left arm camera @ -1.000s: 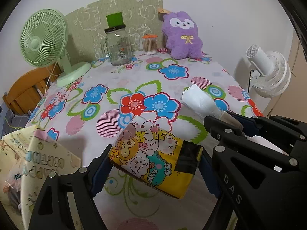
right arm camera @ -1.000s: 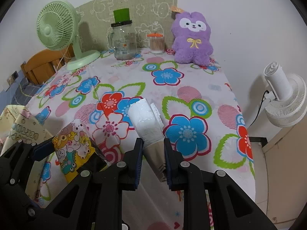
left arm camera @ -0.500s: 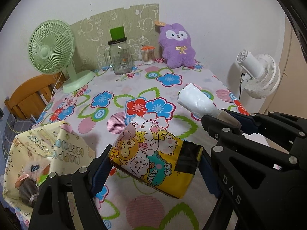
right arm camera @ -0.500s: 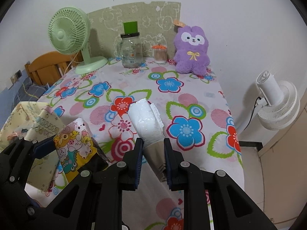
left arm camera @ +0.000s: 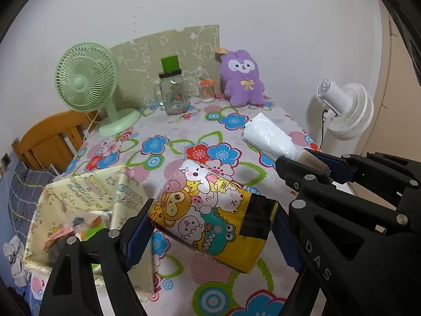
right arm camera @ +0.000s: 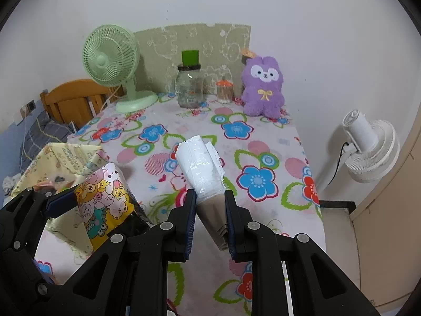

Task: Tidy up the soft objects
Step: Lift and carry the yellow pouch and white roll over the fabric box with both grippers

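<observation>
Left wrist view: the left gripper (left arm camera: 210, 226) clamps a cartoon-printed yellow pack (left arm camera: 213, 216) (held above the floral tablecloth (left arm camera: 168, 142)).

Right wrist view: the right gripper (right arm camera: 209, 210) pinches a white plastic-wrapped bundle (right arm camera: 200, 166) by its tan end, above the table.

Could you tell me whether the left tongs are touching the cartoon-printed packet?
Touching: the left wrist view shows the left tongs pressing both ends of the cartoon packet, held above the table.
</observation>
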Available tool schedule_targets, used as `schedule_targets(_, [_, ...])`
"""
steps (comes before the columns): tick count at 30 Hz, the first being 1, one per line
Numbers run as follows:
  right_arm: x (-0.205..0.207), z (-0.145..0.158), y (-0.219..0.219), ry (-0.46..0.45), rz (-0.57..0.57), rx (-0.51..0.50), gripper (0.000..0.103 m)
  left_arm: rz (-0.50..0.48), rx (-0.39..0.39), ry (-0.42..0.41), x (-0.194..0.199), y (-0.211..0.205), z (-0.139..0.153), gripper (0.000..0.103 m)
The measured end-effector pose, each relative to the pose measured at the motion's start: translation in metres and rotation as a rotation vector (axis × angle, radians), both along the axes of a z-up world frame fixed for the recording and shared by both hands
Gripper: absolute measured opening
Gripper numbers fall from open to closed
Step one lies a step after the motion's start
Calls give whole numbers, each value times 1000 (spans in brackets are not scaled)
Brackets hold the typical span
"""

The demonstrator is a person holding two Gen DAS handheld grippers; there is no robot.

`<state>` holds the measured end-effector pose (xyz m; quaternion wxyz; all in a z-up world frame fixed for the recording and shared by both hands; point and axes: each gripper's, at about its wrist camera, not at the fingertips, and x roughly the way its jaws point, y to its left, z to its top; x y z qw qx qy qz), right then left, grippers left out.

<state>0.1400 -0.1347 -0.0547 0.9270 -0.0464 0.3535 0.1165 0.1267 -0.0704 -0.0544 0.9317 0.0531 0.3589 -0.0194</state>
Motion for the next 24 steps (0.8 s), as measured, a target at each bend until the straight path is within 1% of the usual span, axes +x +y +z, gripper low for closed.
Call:
schedule_targets(2, [-6,5,2,-10,2,-1,23,10,1,0,-5,3,4,85])
schedule_targets(15, [-40,32,19,-57,13,-1,23,-3,3,-52,-34,19,27,85])
schedule_targets(24, [-51,44,36,-74,31,5,23,0,11,-75,-46,36,38,85])
